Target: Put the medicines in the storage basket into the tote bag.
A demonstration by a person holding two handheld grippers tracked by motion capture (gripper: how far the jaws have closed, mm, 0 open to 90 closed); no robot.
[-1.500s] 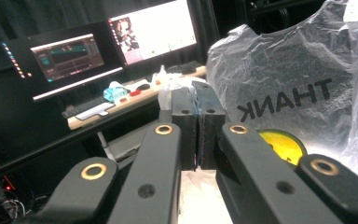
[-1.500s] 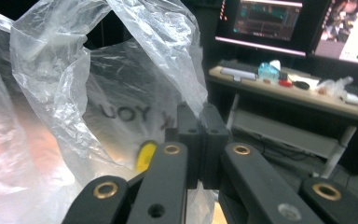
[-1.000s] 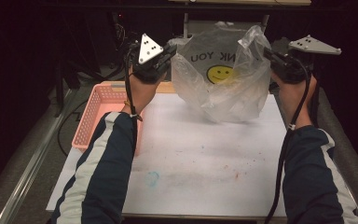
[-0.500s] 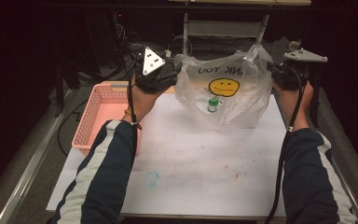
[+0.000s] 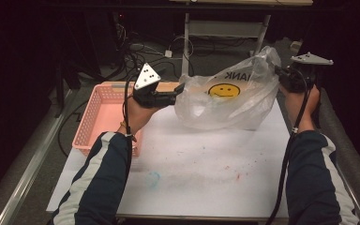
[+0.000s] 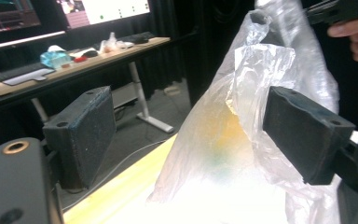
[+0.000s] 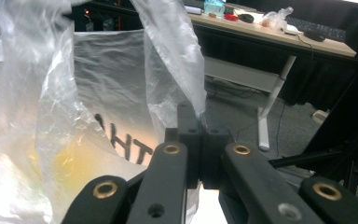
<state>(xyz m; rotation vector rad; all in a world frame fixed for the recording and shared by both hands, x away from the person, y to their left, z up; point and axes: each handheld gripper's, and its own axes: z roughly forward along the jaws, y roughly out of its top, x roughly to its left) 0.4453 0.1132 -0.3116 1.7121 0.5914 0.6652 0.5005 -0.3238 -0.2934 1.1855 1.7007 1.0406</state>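
Now your left gripper (image 5: 180, 89) has just been opening; its jaws stand apart beside the plastic bag (image 5: 225, 101), pressing nothing. Your right gripper (image 5: 277, 71) is clamped on the bag's handle at the upper right. The bag sags onto the white table (image 5: 206, 164), right of the pink basket (image 5: 104, 112).

Left gripper (image 5: 180, 89): jaws just opened wide, held level.
Right gripper (image 5: 277, 70): jaws clamped shut, raised higher.

The clear plastic bag (image 5: 225, 101) bears a yellow smiley face with the partial black lettering "ANK" above it, at upper centre of the high view.
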